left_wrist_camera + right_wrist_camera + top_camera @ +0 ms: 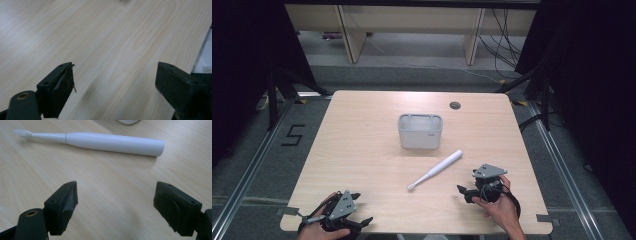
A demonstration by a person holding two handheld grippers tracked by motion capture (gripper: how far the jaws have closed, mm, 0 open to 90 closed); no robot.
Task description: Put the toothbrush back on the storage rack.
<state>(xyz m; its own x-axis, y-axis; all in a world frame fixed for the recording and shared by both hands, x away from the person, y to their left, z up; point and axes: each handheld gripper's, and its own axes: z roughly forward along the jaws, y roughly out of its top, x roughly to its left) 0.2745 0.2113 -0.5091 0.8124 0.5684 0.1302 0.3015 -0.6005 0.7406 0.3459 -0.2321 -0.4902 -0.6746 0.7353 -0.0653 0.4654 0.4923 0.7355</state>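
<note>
Pale wooden counter [362, 150], high view: grey bin [420, 131] at centre; white electric toothbrush [435, 169] at its 5 o'clock, lying flat. Right gripper [468, 192] at toothbrush's 4 o'clock, fingers wide apart, empty. Left gripper [357, 212], fingers likewise. Right gripper view adds bristles [22, 133].

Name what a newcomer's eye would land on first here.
The white electric toothbrush lies slantwise on the pale wooden table, brush head toward the near edge. Behind it, mid-table, stands a grey bin. The right gripper sits open just right of the toothbrush; the left gripper waits open at the near left corner.
</note>
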